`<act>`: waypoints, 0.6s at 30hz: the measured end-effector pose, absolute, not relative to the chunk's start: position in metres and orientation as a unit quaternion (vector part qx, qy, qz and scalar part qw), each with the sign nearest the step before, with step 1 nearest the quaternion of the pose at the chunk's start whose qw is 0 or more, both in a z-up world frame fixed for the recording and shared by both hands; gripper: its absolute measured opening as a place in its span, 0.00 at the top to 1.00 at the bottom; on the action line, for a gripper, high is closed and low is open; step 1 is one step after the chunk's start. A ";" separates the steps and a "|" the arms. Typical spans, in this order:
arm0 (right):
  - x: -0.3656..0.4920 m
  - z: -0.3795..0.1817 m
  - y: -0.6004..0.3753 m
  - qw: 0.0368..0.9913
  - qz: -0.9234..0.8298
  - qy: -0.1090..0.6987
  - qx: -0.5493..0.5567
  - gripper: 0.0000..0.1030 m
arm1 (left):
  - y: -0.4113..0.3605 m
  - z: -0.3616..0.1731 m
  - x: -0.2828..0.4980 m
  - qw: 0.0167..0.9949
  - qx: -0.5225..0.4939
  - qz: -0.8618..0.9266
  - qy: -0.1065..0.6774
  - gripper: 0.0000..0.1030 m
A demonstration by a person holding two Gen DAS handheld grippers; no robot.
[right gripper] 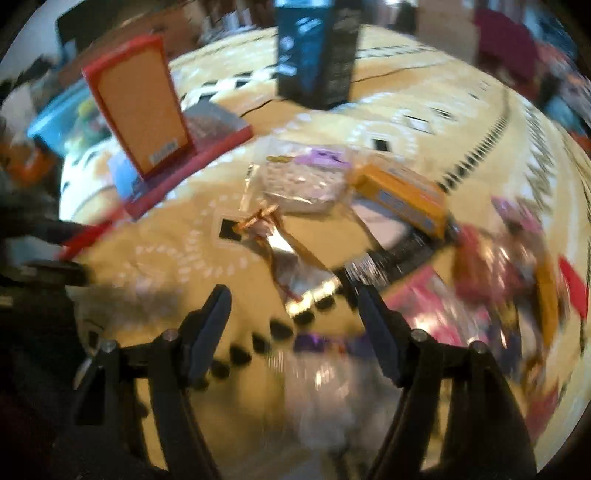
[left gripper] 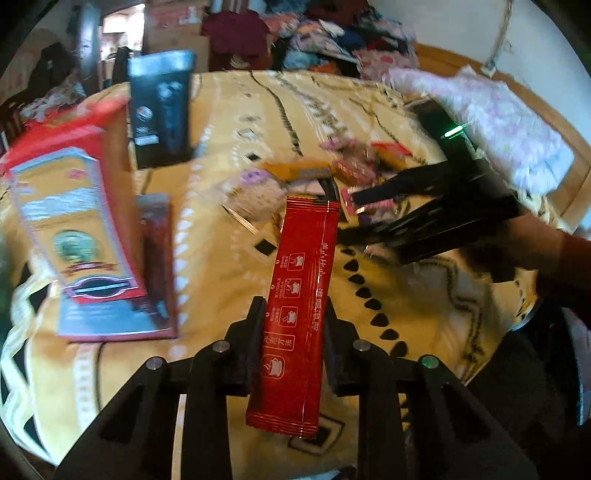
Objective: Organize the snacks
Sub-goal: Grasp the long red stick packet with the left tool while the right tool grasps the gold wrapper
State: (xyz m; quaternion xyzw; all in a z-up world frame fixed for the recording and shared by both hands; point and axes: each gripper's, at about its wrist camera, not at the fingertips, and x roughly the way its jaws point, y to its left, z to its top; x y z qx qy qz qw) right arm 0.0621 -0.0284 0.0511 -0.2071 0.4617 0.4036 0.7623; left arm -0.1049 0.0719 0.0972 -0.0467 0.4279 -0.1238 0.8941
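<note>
Nearest our left wrist camera, the left hand-held gripper (left gripper: 295,325) pinches a long red drink-mix sachet (left gripper: 299,306) across its lower half; the sachet stands lengthwise between the fingers, its sealed top edge reaching toward the snack heap and its bottom edge hanging toward us. Under it spreads a yellow patterned blanket (left gripper: 221,258). To the left, a red and gold gift box (left gripper: 70,221) lies tilted over a flat red box lid (left gripper: 147,266), close beside the sachet's path. A dark blue carton (left gripper: 160,110) stands upright behind them. Open blanket runs between the carton and the pile of small snack packets (left gripper: 332,173) ahead. From the right, the right hand-held gripper (left gripper: 399,210) reaches in over that pile, with a pink fluffy cloth (left gripper: 480,118) behind it. Piled clothes (left gripper: 314,33) crowd the far edge.

From the right wrist camera, much blurred, we see the right hand-held gripper (right gripper: 291,314) with fingers spread and nothing between them, hovering above the blanket (right gripper: 166,258). Just ahead lie a clear packet with a purple label (right gripper: 306,177), an orange snack bar box (right gripper: 402,195) and a shiny wrapper (right gripper: 284,251); pink and red packets (right gripper: 498,258) cluster at the right. The gift box (right gripper: 140,107) stands on its lid at the left, the blue carton (right gripper: 317,51) beyond, with free blanket between them.
</note>
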 end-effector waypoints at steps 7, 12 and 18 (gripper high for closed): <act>0.082 0.020 0.010 0.730 0.412 0.483 -0.252 0.59 | 0.077 0.116 -0.108 0.901 -0.049 -0.116 0.415 0.73; 0.081 0.013 -0.002 0.746 0.388 0.495 -0.218 0.69 | 0.077 0.117 -0.103 0.902 -0.051 -0.111 0.414 0.73; 0.072 0.032 -0.048 0.789 0.348 0.493 -0.119 0.74 | 0.076 0.122 -0.099 0.905 -0.053 -0.098 0.410 0.73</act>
